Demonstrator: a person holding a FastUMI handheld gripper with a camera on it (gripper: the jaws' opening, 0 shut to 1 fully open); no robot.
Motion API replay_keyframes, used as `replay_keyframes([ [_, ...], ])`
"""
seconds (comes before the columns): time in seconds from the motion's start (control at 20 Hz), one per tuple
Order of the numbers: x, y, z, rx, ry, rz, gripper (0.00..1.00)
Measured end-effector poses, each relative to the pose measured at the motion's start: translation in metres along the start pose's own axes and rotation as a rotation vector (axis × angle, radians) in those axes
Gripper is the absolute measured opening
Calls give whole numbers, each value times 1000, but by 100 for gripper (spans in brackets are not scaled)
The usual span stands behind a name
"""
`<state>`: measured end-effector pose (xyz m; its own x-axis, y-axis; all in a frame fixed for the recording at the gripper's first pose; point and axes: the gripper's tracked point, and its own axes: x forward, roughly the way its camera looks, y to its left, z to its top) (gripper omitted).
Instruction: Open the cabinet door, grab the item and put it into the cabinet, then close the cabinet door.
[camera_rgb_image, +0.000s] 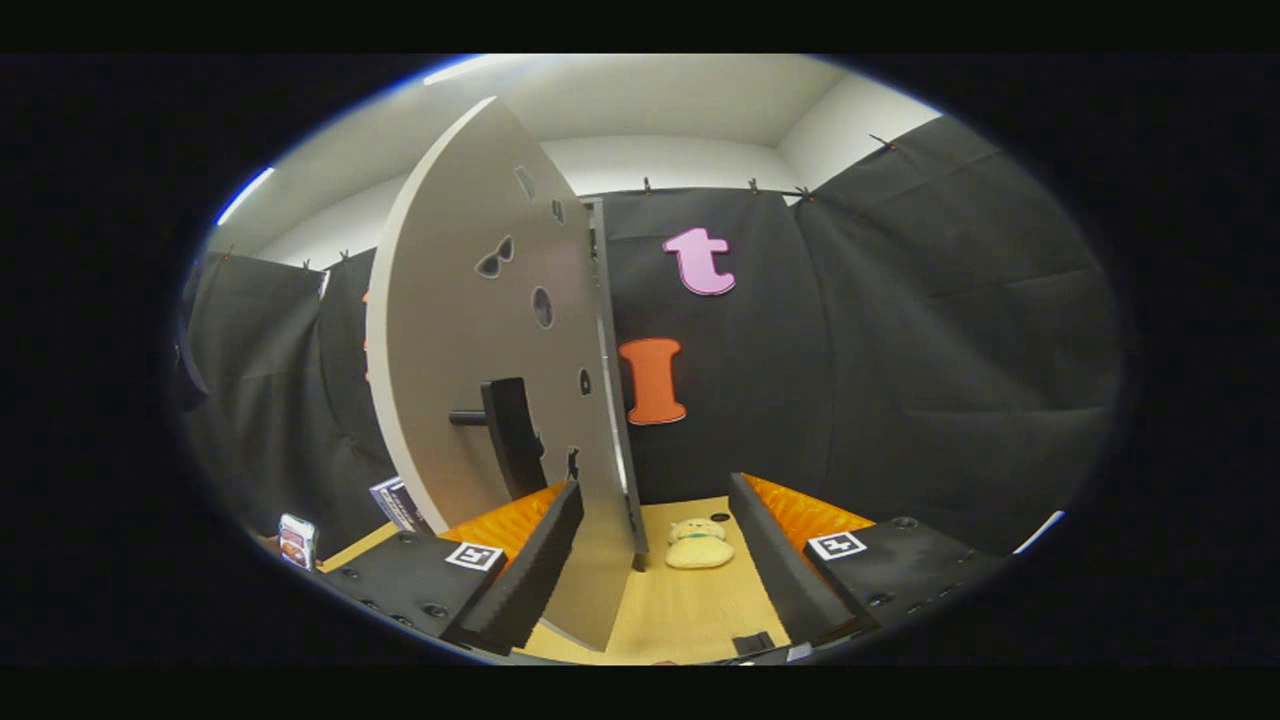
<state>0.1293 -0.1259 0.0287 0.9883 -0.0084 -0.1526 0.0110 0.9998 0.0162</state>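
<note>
So far just step one done: cabinet door swung open, tool spread wide and gripping nothing, plush toy sitting on the desk just ahead between the fingers, not yet grabbed or stowed.

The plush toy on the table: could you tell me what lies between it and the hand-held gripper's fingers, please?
In the gripper view, bare wooden table lies between the open hand-held gripper and the plush toy; the open cabinet door's edge stands just beside that stretch.
</note>
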Motion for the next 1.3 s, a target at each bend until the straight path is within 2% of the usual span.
replay_keyframes([
  [0.25,9,61,-9,20,4,73,95],
  [0.6,43,135,-12,104,22,268,96],
  [0.8,41,141,-7,70,29,318,97],
  [1.05,10,135,-2,63,33,372,97],
  [1.3,16,167,-15,40,79,449,97],
])
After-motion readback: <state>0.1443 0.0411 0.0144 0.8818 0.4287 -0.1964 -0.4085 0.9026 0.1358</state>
